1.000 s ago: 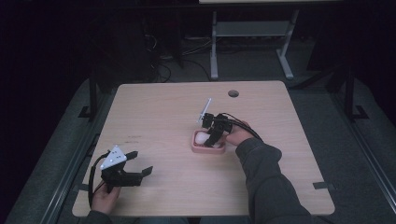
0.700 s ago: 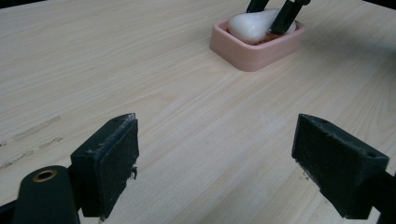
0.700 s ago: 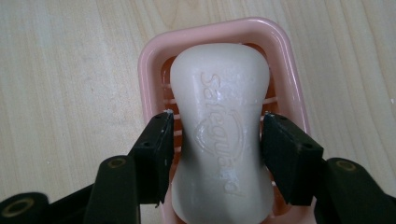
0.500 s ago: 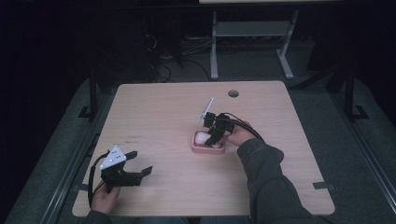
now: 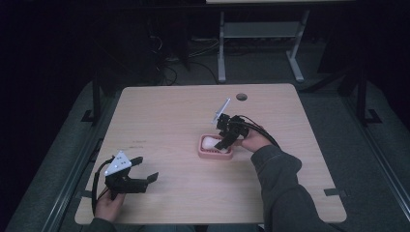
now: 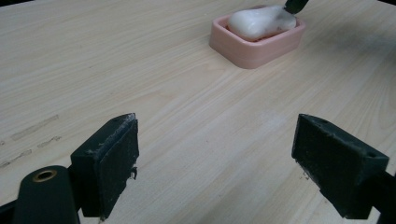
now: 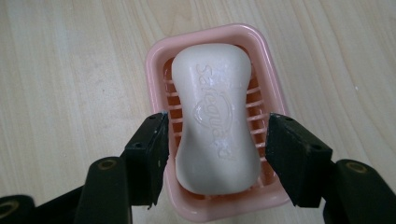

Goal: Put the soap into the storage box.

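White soap bar [image 7: 215, 119] lies in the pink dish [image 7: 156, 60], long axis running away from the right gripper [image 7: 215, 154]. Its jaws have just been opening; we see gaps either side, probably no contact. Left gripper [image 6: 215, 154] open, well apart.

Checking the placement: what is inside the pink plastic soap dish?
A white waisted bar of soap lies flat in the pink plastic soap dish, on its slotted floor. The bar covers most of that floor. The right hand-held gripper straddles the bar, with gaps beside both pads.
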### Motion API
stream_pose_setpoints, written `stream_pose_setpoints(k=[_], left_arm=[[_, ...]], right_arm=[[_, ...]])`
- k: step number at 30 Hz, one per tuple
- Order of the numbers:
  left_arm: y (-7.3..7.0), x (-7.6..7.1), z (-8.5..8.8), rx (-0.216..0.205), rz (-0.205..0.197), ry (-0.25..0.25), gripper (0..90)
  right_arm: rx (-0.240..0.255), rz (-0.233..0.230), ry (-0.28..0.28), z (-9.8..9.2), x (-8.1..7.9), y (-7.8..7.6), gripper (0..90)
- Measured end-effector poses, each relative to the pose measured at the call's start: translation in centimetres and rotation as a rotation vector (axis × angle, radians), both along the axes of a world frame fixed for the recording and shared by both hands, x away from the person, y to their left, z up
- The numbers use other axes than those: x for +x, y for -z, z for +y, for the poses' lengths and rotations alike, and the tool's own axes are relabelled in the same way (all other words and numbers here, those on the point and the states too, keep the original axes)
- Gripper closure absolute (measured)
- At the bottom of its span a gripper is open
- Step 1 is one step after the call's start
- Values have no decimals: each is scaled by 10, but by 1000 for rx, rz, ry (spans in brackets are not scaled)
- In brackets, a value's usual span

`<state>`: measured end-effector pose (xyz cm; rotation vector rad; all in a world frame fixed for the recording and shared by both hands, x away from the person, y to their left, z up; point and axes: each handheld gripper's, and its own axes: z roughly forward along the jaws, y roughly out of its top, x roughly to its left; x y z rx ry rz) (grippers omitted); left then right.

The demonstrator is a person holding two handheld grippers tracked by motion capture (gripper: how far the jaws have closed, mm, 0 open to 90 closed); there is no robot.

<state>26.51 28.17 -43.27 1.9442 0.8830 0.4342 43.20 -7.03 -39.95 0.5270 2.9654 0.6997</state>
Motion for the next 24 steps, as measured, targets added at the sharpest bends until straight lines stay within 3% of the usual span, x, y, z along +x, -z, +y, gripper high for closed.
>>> stream_pose_setpoints(k=[9, 24], left_arm=[[0, 0, 0, 4, 0, 4, 144], [0, -1, -1, 7, -5, 5, 144]], right_arm=[[17, -33, 20, -11, -7, -13, 392], [50, -33, 52, -26, -17, -16, 361]])
